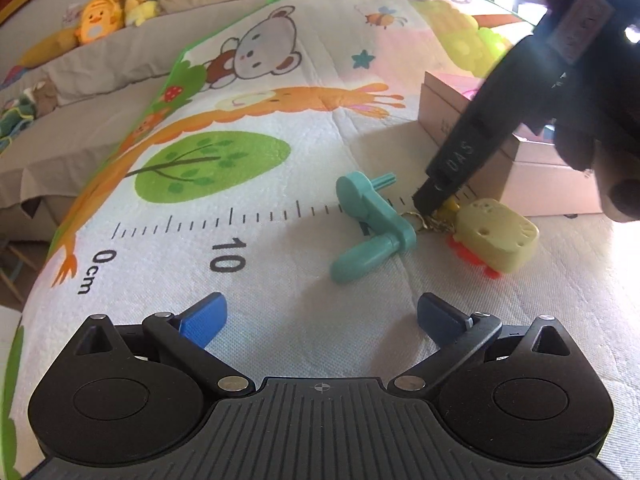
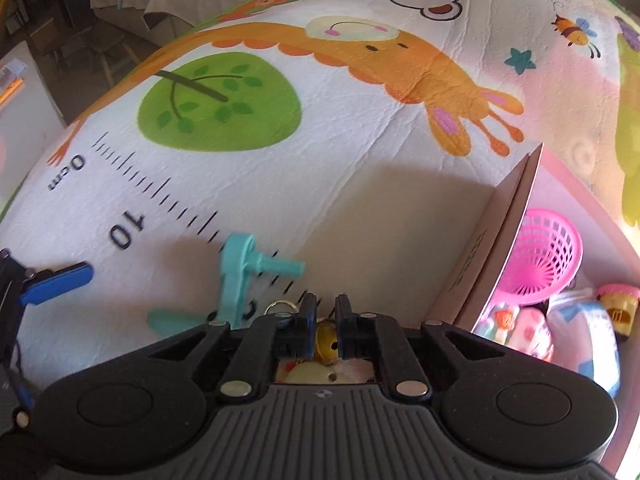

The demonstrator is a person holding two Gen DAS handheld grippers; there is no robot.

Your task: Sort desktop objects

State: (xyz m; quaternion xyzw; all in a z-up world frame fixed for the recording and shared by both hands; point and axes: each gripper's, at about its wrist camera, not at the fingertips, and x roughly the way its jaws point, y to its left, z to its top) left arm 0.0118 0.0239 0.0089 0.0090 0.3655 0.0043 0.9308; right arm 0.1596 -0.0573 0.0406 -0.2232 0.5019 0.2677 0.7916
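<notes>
A teal plastic crank handle [image 1: 370, 226] lies on the printed play mat, also in the right wrist view [image 2: 240, 276]. Just right of it lies a cheese-shaped keychain [image 1: 496, 236] with a small yellow bell [image 1: 447, 210] and a gold ring and chain. My right gripper [image 2: 323, 320] reaches down onto the keychain [image 1: 430, 204] and its jaws are closed on the yellow bell [image 2: 326, 342]. My left gripper [image 1: 320, 316] is open and empty, low over the mat in front of the crank.
An open pink box [image 1: 532, 176] stands right of the objects; it holds a pink mesh basket [image 2: 548, 256] and several toys [image 2: 532, 332]. Its cardboard flap [image 2: 504, 232] stands up beside my right gripper. A sofa with plush toys [image 1: 100, 20] lies beyond the mat.
</notes>
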